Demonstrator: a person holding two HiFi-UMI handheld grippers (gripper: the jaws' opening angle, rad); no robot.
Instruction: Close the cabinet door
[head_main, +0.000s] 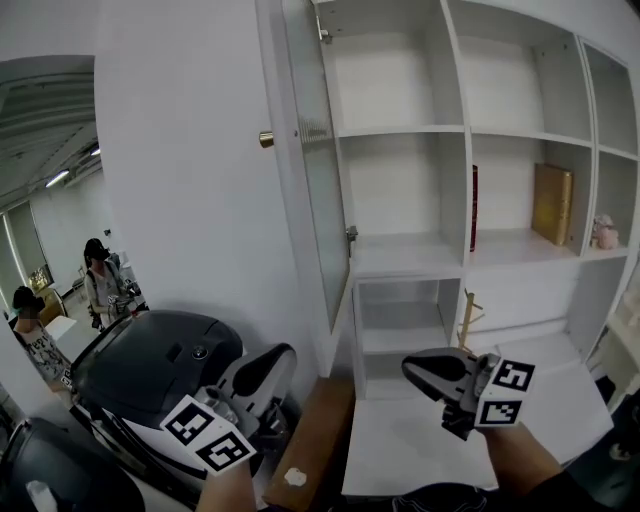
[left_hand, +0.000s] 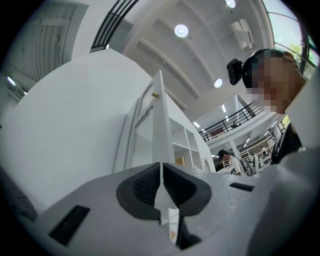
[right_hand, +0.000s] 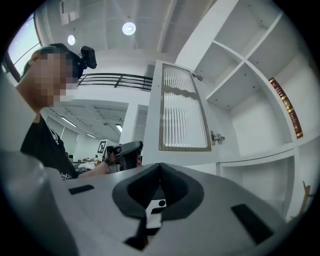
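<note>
The white cabinet door (head_main: 318, 170) stands swung open, its ribbed glass pane edge-on to me and a gold knob (head_main: 266, 139) on its outer face. My left gripper (head_main: 282, 354) is low and left of the door, jaws shut on nothing. My right gripper (head_main: 410, 368) hovers below the open shelves, also shut and empty. The left gripper view has the shut jaws (left_hand: 161, 166) pointing up at the door's edge (left_hand: 160, 117) and knob (left_hand: 155, 94). In the right gripper view, the shut jaws (right_hand: 160, 167) face the door's glass pane (right_hand: 182, 114) and hinge (right_hand: 216, 137).
The open shelves hold a dark red book (head_main: 474, 208), a tan book (head_main: 552, 203) and a small figure (head_main: 604, 232). A white ledge (head_main: 400, 450) and a brown board (head_main: 315, 440) lie below. A black-and-white machine (head_main: 150, 370) fills the lower left. People stand at far left (head_main: 100, 280).
</note>
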